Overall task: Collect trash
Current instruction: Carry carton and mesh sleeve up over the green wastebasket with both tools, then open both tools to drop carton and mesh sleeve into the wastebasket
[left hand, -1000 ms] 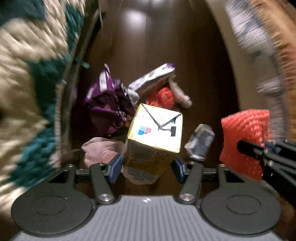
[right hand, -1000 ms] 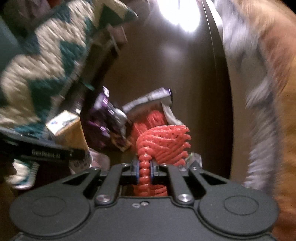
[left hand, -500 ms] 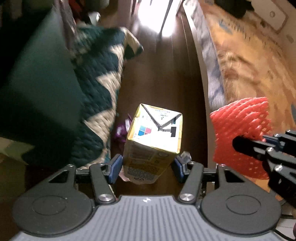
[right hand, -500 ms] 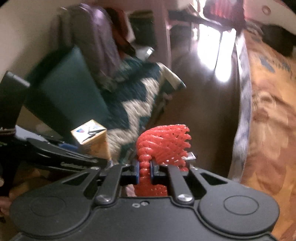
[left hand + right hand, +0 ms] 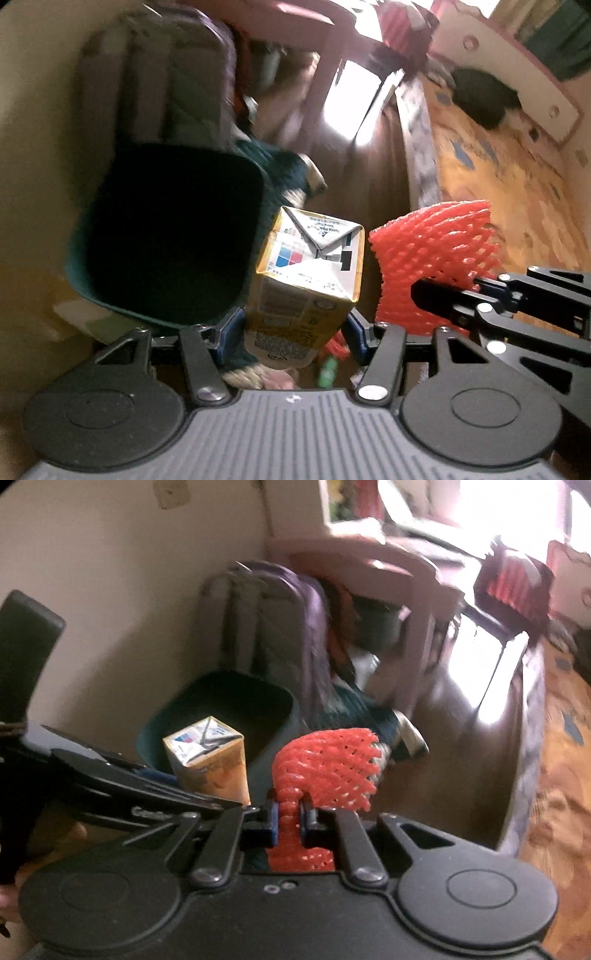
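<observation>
Gripping a yellow juice carton, the left gripper has it clamped upright, and the right gripper pinches a red foam net at its 3 o'clock. Dark green bin sits beyond, around 10 o'clock.

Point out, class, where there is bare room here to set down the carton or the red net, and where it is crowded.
Free: the dark mouth of the green bin, beside the wall, and the brown floor strip between the teal rug and the bed edge. Crowded: behind the bin, where the chair stands with hanging clothes.
</observation>
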The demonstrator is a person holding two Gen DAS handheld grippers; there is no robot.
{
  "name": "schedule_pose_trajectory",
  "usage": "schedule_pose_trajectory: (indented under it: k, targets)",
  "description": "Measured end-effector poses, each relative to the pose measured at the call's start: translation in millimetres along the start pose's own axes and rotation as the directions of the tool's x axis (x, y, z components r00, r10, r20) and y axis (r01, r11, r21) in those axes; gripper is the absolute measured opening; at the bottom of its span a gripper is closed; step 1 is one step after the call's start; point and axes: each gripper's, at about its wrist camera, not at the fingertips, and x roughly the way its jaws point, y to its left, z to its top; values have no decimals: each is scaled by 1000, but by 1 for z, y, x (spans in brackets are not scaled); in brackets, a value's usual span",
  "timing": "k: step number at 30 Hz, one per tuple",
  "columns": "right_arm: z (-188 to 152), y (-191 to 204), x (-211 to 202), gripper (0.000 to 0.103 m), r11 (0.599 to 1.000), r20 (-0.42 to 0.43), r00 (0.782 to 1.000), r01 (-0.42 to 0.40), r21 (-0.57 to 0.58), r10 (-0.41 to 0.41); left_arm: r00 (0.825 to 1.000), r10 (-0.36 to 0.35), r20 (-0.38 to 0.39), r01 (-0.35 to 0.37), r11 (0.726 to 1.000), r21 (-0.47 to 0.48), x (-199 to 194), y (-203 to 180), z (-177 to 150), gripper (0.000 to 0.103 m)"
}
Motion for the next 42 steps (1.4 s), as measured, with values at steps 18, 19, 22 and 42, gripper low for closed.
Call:
schedule_pose_trajectory:
  k: [18,19,22,42]
  targets:
    - [71,99,149,10,985,-207,976,-92,-143,61,982,149,-121,-146,989,31,92,127,84,57]
    - [68,100,154,10,986,-226,972,-90,-138,57,979,152,-133,-147,988,41,97,129,83,57]
    - [65,103,180,10,986,-281,959,-78,-146,34,973,169,-160,-157,984,85,116,130,84,57]
    - [45,101,227,25,978,-404,914,-47,-205,-41,940,168,-298,-134,983,129,182,132,79,58]
